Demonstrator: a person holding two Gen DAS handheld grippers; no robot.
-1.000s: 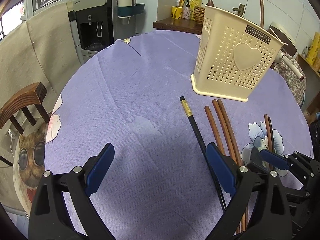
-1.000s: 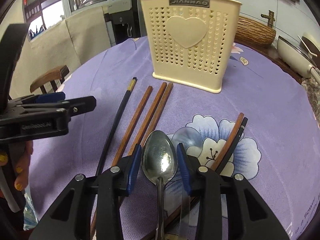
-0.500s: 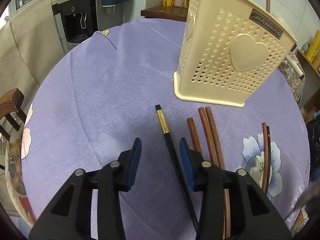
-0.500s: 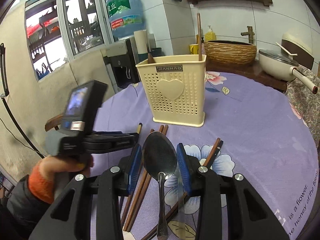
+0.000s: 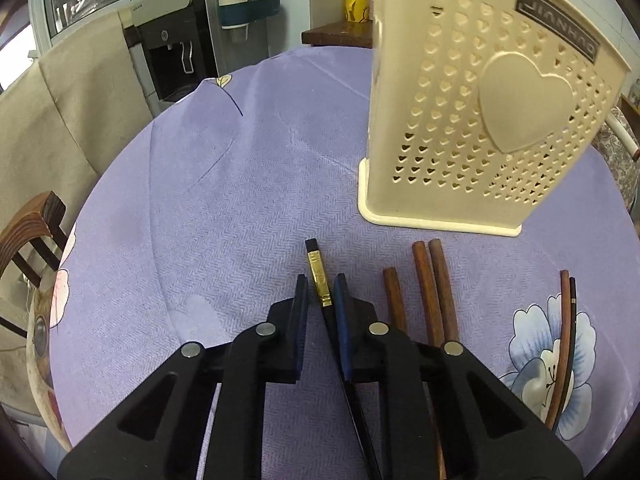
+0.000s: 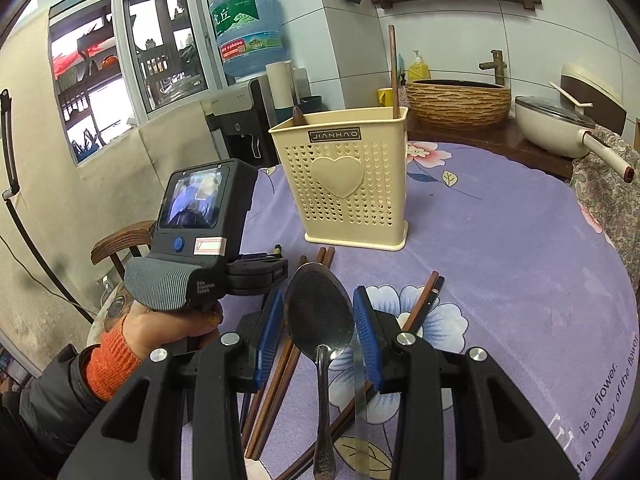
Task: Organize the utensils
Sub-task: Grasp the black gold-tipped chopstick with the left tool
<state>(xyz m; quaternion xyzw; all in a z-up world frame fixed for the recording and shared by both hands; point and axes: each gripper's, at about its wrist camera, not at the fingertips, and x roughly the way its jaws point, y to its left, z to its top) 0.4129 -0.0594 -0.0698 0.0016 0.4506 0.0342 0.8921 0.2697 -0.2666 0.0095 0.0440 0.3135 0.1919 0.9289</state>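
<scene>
My left gripper (image 5: 320,284) has its jaws nearly closed around a black chopstick with a gold band (image 5: 319,273) that lies on the purple tablecloth (image 5: 208,216). Three brown chopsticks (image 5: 432,280) lie to its right, and one more pair (image 5: 568,320) lies farther right. My right gripper (image 6: 319,304) is shut on a metal spoon (image 6: 320,316), held above the table, bowl forward. The cream perforated utensil holder (image 6: 348,180) stands upright ahead, with brown chopsticks (image 6: 394,76) sticking out; it also shows in the left wrist view (image 5: 472,120).
The left hand-held gripper body (image 6: 196,236) is at the left of the right wrist view. A wooden chair (image 5: 28,232) stands at the table's left edge. A water dispenser (image 5: 176,44), a woven basket (image 6: 456,100) and a pan (image 6: 560,124) are behind the table.
My left gripper moved forward along the black chopstick and its jaws closed in on it. My right gripper rose with the spoon.
</scene>
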